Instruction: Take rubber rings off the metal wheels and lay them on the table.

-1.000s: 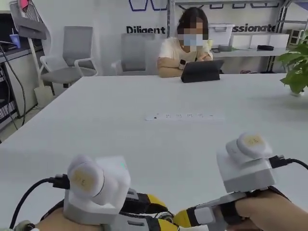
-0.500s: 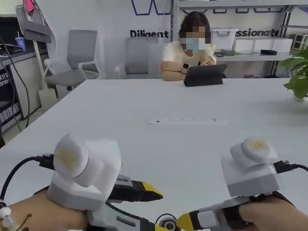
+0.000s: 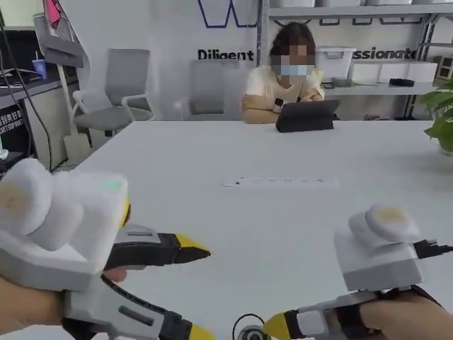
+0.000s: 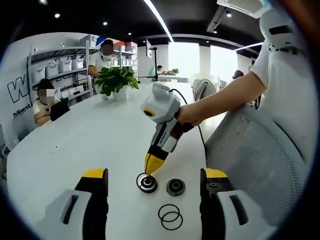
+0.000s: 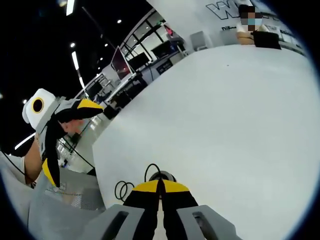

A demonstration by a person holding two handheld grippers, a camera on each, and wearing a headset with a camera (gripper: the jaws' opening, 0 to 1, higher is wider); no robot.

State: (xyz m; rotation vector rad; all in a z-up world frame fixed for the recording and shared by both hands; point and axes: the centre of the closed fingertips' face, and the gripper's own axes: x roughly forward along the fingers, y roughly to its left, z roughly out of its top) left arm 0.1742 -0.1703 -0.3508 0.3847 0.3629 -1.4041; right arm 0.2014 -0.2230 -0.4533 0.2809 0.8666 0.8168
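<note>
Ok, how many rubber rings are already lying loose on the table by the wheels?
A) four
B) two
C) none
B: the left gripper view shows two black rubber rings lying overlapped on the table, just in front of the two metal wheels.

White table (image 3: 283, 219) — grey chairs (image 3: 122, 83) behind

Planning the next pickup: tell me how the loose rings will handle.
Probably floppy: the ring at the right tool bows off its wheel. Likely light and thin, so the loose rings, lying flat, may be hard to pinch.
</note>
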